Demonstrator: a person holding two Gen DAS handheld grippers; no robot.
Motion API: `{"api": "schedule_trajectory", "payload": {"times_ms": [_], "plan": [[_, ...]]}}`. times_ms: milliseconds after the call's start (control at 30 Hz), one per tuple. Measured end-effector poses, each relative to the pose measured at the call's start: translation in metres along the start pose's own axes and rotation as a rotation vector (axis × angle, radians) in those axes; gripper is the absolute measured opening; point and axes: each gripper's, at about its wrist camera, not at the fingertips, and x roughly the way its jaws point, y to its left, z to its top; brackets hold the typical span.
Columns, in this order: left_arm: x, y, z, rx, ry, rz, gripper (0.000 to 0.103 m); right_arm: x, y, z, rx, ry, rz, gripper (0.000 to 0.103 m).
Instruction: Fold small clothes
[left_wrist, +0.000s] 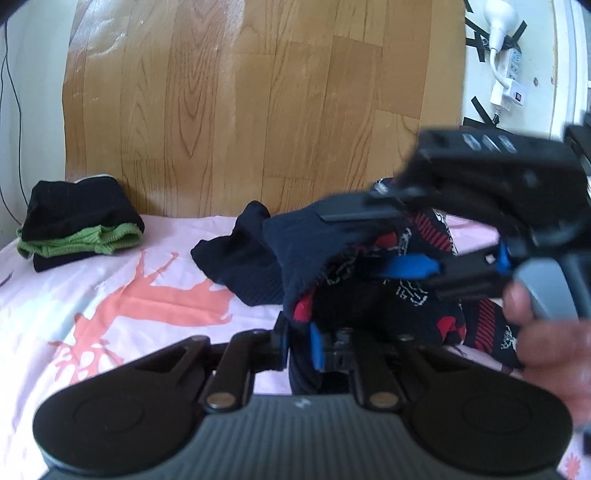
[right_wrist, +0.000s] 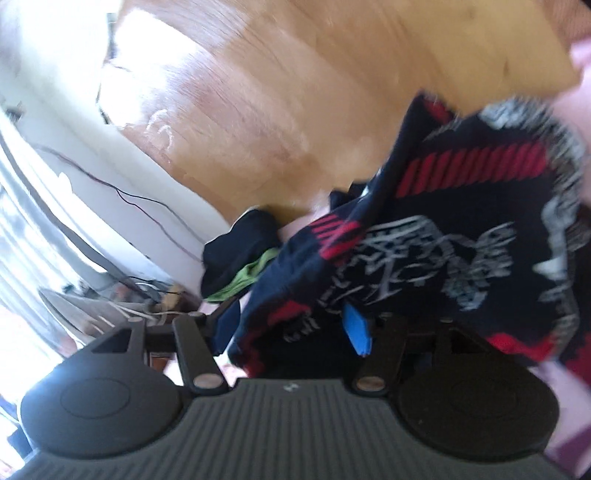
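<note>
A navy garment with red stripes and white print (left_wrist: 476, 325) is lifted off the pink bed sheet (left_wrist: 147, 295). My left gripper (left_wrist: 299, 343) is shut on a fold of its dark edge, close to the camera. In the left wrist view my right gripper (left_wrist: 347, 240) reaches in from the right, jaws apart, with bunched fabric between its black finger and blue pad. A hand (left_wrist: 546, 354) holds it. The blurred right wrist view shows the garment (right_wrist: 443, 229) draped across my right gripper (right_wrist: 291, 328), hiding much of its fingers.
A folded pile of black and green clothes (left_wrist: 81, 225) sits at the sheet's far left, seen again in the right wrist view (right_wrist: 236, 266). A loose navy garment (left_wrist: 236, 266) lies mid-sheet. Wooden planks (left_wrist: 258, 110) lie beyond the bed; a white power strip (left_wrist: 509, 59) is far right.
</note>
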Motion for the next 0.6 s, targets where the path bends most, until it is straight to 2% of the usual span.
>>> {"api": "schedule_trajectory", "payload": {"times_ms": [33,133,167,267,300,333,367,500,600], "plan": [[-0.001,-0.001,-0.001,0.004,-0.004,0.001,0.011,0.000,0.003,0.001,0.010,0.010,0.005,0.056],[-0.003,-0.003,-0.004,0.021,-0.011,-0.010,0.011,-0.008,0.020,0.008,-0.069,0.017,-0.047,0.010],[-0.004,-0.003,-0.005,0.023,-0.010,-0.019,0.012,-0.013,0.026,0.011,-0.093,0.006,-0.058,0.009],[-0.006,-0.006,-0.006,0.029,-0.020,-0.011,0.033,-0.042,0.049,0.021,-0.183,-0.065,-0.071,0.009],[-0.005,-0.007,-0.006,0.026,-0.025,0.007,0.056,-0.055,0.058,0.024,-0.221,-0.096,-0.068,0.009],[-0.006,-0.010,-0.006,0.020,-0.032,0.022,0.074,-0.066,0.066,0.029,-0.250,-0.123,-0.062,0.009],[-0.006,-0.011,-0.006,0.007,-0.042,0.024,0.080,-0.077,0.074,0.033,-0.271,-0.150,-0.054,0.009],[-0.007,-0.022,-0.004,0.006,-0.059,-0.043,0.091,-0.110,0.102,0.047,-0.333,-0.245,-0.042,0.009],[-0.010,-0.041,-0.003,0.048,-0.086,-0.082,0.093,-0.133,0.118,0.051,-0.372,-0.296,-0.041,0.009]]}}
